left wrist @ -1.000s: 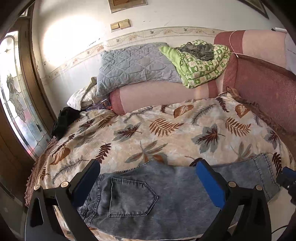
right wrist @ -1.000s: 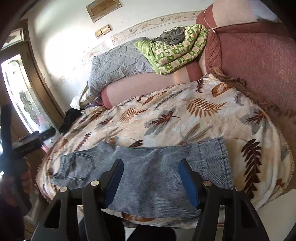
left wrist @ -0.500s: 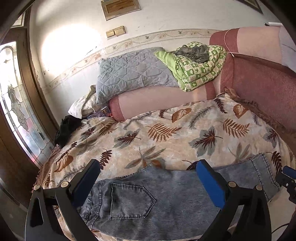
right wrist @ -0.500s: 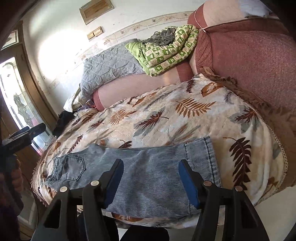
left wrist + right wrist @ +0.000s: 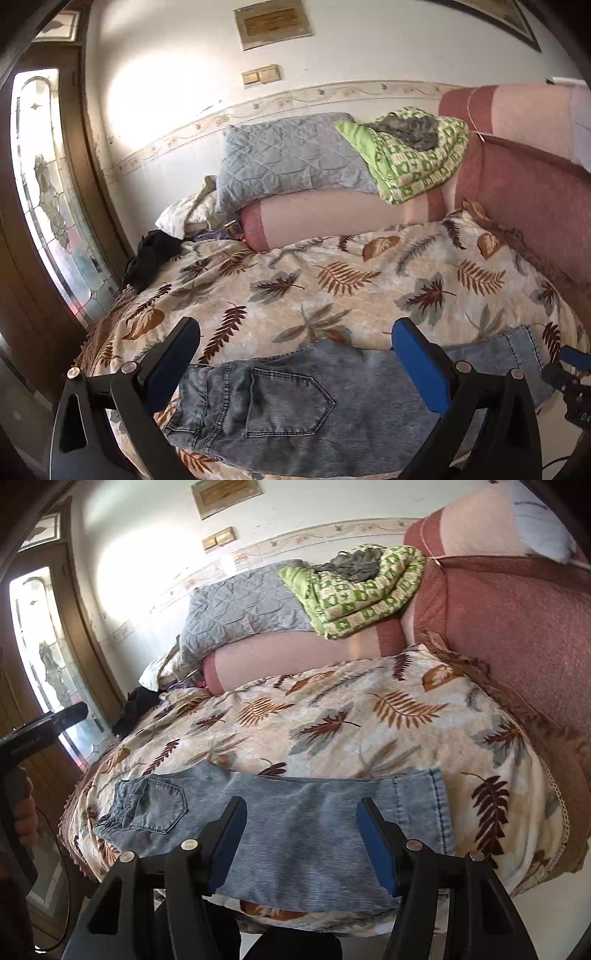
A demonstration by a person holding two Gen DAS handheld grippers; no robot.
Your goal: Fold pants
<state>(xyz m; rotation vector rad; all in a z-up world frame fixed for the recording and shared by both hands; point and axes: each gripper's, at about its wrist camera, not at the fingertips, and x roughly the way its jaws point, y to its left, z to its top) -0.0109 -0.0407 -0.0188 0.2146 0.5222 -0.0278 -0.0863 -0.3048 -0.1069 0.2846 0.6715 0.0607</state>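
Fingers of both the left gripper and right gripper stand spread and empty, just above the jeans lying flat along the leaf-print bedspread edge. Folding looks unstarted or between folds; next, each must drop onto an end and pinch it.

Faded blue denim pants lie flat along the near edge of a leaf-print bedspread, doubled leg on leg, back pocket facing up at the left, hems at the right.
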